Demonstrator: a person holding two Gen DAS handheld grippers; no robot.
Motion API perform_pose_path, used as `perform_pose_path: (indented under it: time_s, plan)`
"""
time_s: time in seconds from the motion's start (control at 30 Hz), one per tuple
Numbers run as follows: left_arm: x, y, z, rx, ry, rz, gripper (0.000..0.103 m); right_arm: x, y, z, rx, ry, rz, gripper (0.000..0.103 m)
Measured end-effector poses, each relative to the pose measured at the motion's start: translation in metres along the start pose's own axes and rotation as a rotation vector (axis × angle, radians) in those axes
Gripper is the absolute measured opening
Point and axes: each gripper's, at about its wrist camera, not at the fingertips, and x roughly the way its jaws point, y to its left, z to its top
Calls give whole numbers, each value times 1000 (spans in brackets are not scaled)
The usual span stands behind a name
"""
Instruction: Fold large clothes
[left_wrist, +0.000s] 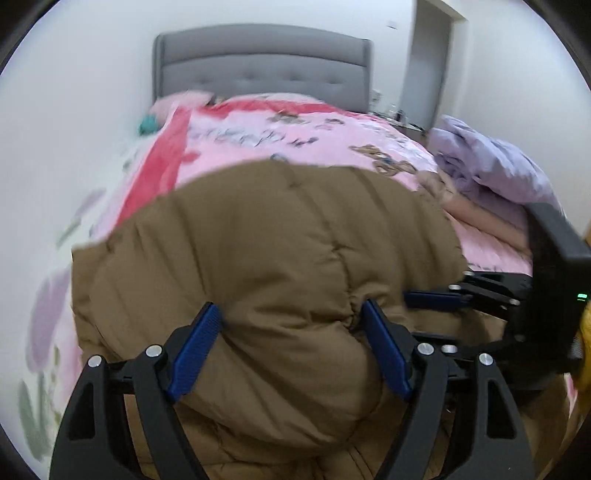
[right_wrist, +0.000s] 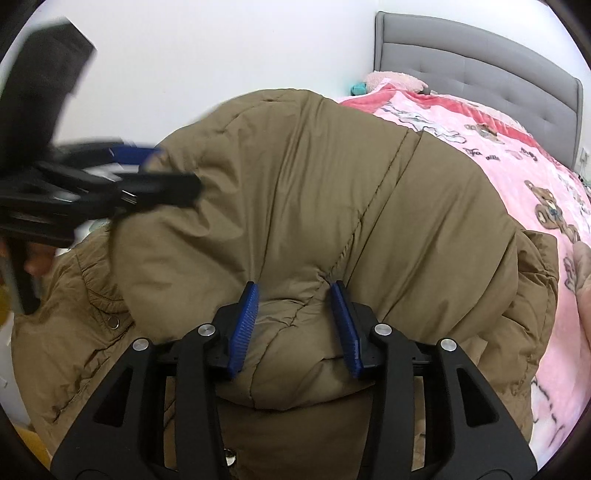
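- a fold is judged to be in hand: a thick bulge of the brown padded jacket (left_wrist: 266, 258) is gripped from its near side by both grippers at once, and the raised part looks ready to be carried over toward the headboard (left_wrist: 262, 62).
- the left gripper (left_wrist: 291, 343) is seen with its jaws set fairly wide, a fat roll of jacket filling the space between the blue pads and pressed by both, so it is clamped on the jacket.
- the right gripper (right_wrist: 293, 325) is likewise closed on a puffed fold of the same jacket, with a quilting seam running up from between its jaws.
- the jacket is found on the bed, resting on the pink printed blanket (left_wrist: 314, 136), toward the foot end and nearest the cameras; a lilac bundle of bedding (left_wrist: 491, 162) lies beside it at the bed's right edge.
- the jacket is seen as bulky, quilted in broad panels, matte olive-brown, with a metal snap (right_wrist: 112, 323) showing near its left edge in the right wrist view.
- the next move is judged to call for both grips to be moved together and level, so that the puffy layer is laid flat over the rest and not twisted; springing back of the padding should be expected on release.
- some motion blur is present, so finer detail of the hem cannot be told.
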Motion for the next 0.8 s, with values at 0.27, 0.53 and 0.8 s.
perform_pose_path:
  time_s: [0.27, 0.53, 0.8]
  plan:
    - [18, 3, -37, 65, -6, 52, 78, 4, 17, -11, -85, 27, -71, 40]
    - [45, 3, -49, 64, 14, 67, 78, 19, 16, -25, -98, 52, -113, 40]
    - [23, -8, -31, 113, 21, 99, 78, -6, 14, -2, -61, 56, -64, 49]
